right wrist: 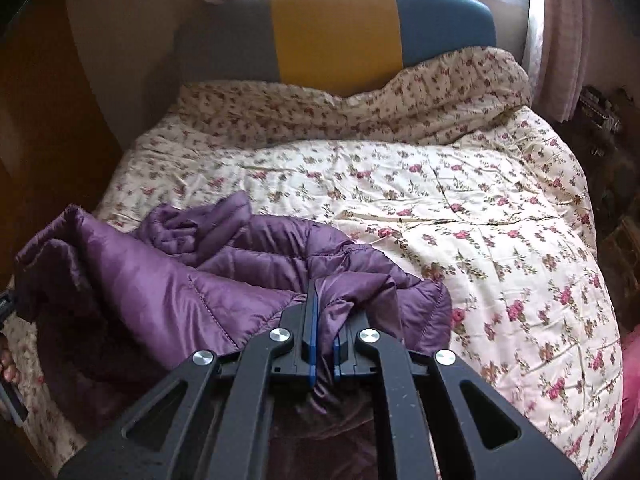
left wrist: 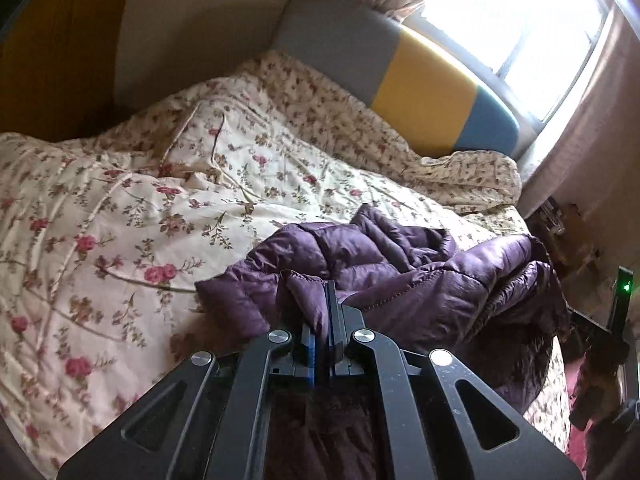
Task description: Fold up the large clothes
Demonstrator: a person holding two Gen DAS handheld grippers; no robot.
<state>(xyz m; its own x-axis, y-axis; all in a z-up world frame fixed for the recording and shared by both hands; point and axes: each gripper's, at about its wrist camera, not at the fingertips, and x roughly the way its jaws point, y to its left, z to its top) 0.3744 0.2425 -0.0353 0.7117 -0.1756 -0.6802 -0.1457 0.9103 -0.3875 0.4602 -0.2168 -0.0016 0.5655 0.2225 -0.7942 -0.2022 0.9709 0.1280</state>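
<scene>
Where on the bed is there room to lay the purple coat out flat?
The flowered quilt is bare between the purple puffer jacket and the bunched bedding under the headboard. The near edge is crowded: the left gripper and right gripper each pinch the heaped jacket there.

Bed: fills the middle of both views, covered by a cream floral quilt (right wrist: 440,200) with pink roses, rumpled toward the upper part of the frame.
Headboard: padded headboard (right wrist: 336,28) at the top centre, in grey, yellow and blue panels side by side.
Window: bright window (left wrist: 520,20) in the upper right of the left view, overexposed, just behind the headboard.
Curtains: pale pinkish curtains (right wrist: 560,40) hanging at the right edge, another gathered above the headboard.
Wall: plain beige wall (left wrist: 200,20), upper left.
Wood furniture: brown wooden panel (left wrist: 48,48) along the left edge.
</scene>
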